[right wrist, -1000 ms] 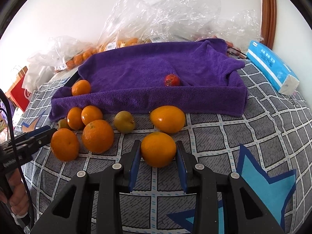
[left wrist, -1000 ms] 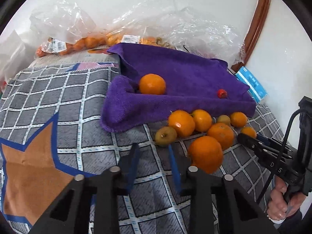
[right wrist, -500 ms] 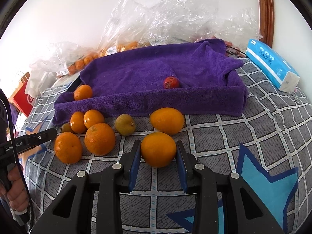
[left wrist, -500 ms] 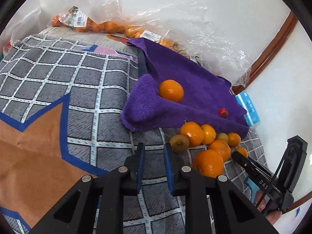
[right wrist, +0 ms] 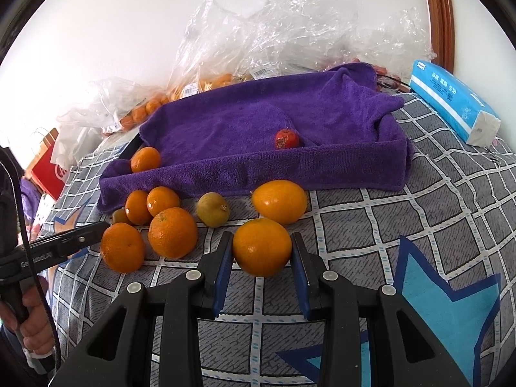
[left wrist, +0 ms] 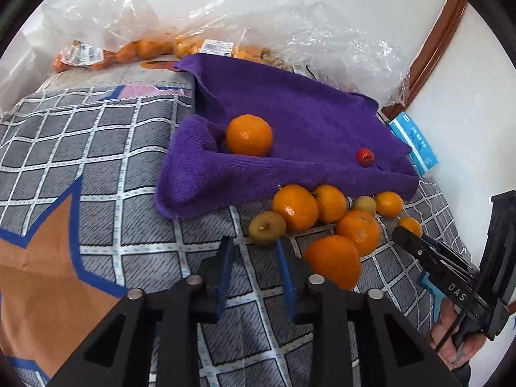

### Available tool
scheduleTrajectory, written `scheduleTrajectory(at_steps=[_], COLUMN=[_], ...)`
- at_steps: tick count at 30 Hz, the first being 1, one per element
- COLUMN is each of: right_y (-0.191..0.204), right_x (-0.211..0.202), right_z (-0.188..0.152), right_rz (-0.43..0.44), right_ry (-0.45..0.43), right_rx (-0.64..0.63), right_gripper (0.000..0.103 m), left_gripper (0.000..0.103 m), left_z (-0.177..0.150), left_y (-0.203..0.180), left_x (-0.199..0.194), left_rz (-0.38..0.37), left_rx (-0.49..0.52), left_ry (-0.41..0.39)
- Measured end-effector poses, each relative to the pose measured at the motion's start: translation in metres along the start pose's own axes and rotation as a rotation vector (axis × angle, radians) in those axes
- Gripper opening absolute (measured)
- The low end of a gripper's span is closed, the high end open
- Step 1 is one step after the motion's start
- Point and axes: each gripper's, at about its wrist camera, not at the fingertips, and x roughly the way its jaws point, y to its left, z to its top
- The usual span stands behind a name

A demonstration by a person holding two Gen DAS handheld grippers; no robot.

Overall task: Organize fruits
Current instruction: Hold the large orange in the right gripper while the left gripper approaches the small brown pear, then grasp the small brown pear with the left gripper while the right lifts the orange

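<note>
While my right gripper [right wrist: 261, 258] clenches an orange [right wrist: 262, 246] at lower centre, my left gripper [left wrist: 253, 259], jaws just opening and empty, nears the greenish fruit [left wrist: 267, 227]; closing off-centre could roll it away from the purple towel [right wrist: 274, 135].

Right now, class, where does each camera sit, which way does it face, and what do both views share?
Left wrist: on the left gripper, jaws just been opening, empty; faces down at towel; right gripper and hand at right.
Right wrist: on right gripper, shut on an orange; faces towel; left gripper at left.
Shared: towel, red fruit, both grippers.
</note>
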Motion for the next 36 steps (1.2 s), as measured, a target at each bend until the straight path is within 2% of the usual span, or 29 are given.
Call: scheduleTrajectory(at_steps=[1, 2, 4, 7, 8, 9, 10, 23, 31, 36], right_y=[-0.001, -0.002, -0.004, -0.005, -0.005, -0.005, -0.005, -0.002, 0.000, 0.000], right_x=[-0.001, -0.001, -0.001, 0.001, 0.001, 0.002, 0.001, 0.003, -0.001, -0.002], right_z=[0.000, 0.000, 0.000, 0.001, 0.001, 0.000, 0.000, 0.000, -0.001, -0.001], right_rz=[0.004, 0.007, 0.016, 0.019, 0.021, 0.022, 0.018, -0.029, -0.024, -0.025], right_ry=[-0.003, -0.006, -0.005, 0.007, 0.008, 0.008, 0.005, 0.002, -0.021, -0.023], right_rx=[0.003, 0.009, 0.018, 0.026, 0.027, 0.025, 0.024, 0.000, -0.020, -0.022], right_gripper=[0.035, 0.035, 0.035, 0.035, 0.035, 0.035, 0.035, 0.035, 0.035, 0.035], left_gripper=[0.038, 0.047, 0.048, 0.046, 0.041, 0.028, 0.023, 0.024, 0.024, 0.024], left_z=[0.001, 0.003, 0.003, 0.001, -0.001, 0.000, -0.001, -0.006, -0.006, -0.007], left_y=[-0.001, -0.002, -0.001, 0.000, 0.000, -0.002, -0.003, -0.010, -0.010, -0.011], left_x=[0.001, 0.002, 0.003, 0.002, 0.000, 0.000, 0.000, -0.030, -0.038, -0.042], left_rz=[-0.001, 0.002, -0.015, -0.025, -0.036, -0.046, -0.046, -0.018, -0.012, -0.034], left_rx=[0.011, 0.019, 0.029, 0.018, 0.018, 0.018, 0.022, 0.039, 0.042, 0.048], left_ry=[-0.013, -0.019, -0.036, -0.060, -0.062, -0.065, -0.066, -0.231, -0.269, -0.274])
